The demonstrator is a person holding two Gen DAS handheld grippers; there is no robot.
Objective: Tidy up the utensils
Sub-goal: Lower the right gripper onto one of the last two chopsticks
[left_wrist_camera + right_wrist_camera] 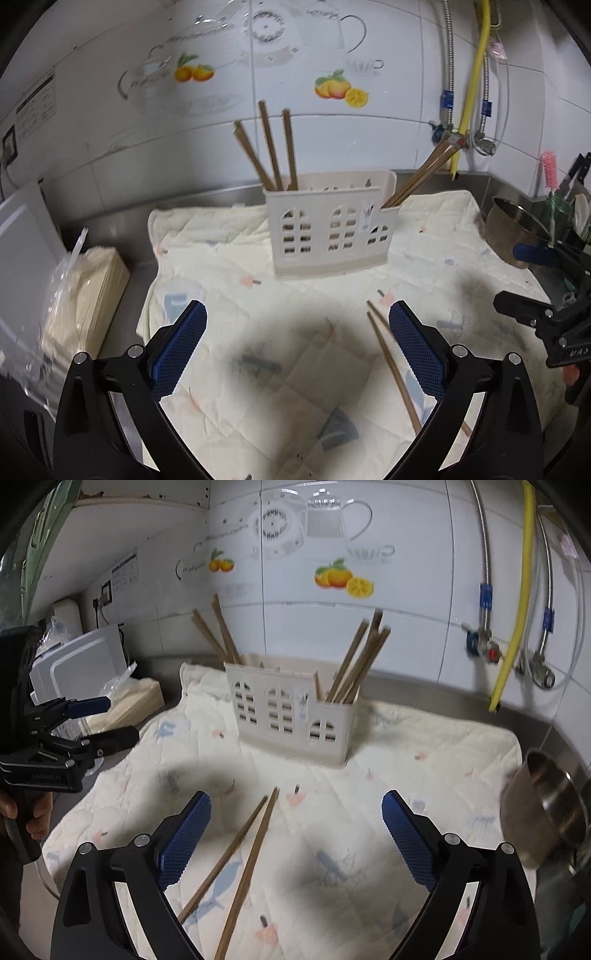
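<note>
Where the white glazed wall tiles (pixel 406 627) with printed fruit and teapot motifs meet the stainless counter (pixel 122 295), a cream quilted cloth (pixel 424 775) with small pastel prints covers most of the work surface. It lies slightly rumpled at its far edge.

Near the far edge of the cloth stands the utensil holder (pixel 328 236), a cream moulded plastic box with arched, window-shaped cut-outs in its front wall and a lower step at its right end. Brown wooden chopsticks stand tilted in it: three in the left compartment (pixel 273 147) and a bundle in the right compartment (pixel 360 661), which leans to the right.

Two loose chopsticks (pixel 243 864), straight, slender and square-edged, lie flat on the cloth in front of the holder, well apart from it. They converge towards their far tips.

A stainless steel bowl (pixel 546 808) sits at the right edge of the cloth. A bagged stack of pale sheets (pixel 88 295) rests on the counter to the left.

Both tools point forward and downward over the cloth.

- Left gripper (pixel 297 350): black frame, blue ribbed pads, jaws spread wide, nothing between them. The loose chopsticks lie just beside its right finger.
- Right gripper (pixel 295 836): same construction, jaws spread wide, not clamping. The loose chopsticks lie on the cloth between its fingers, nearer the left pad.

A hand (pixel 35 818) grips the left tool's handle.
</note>
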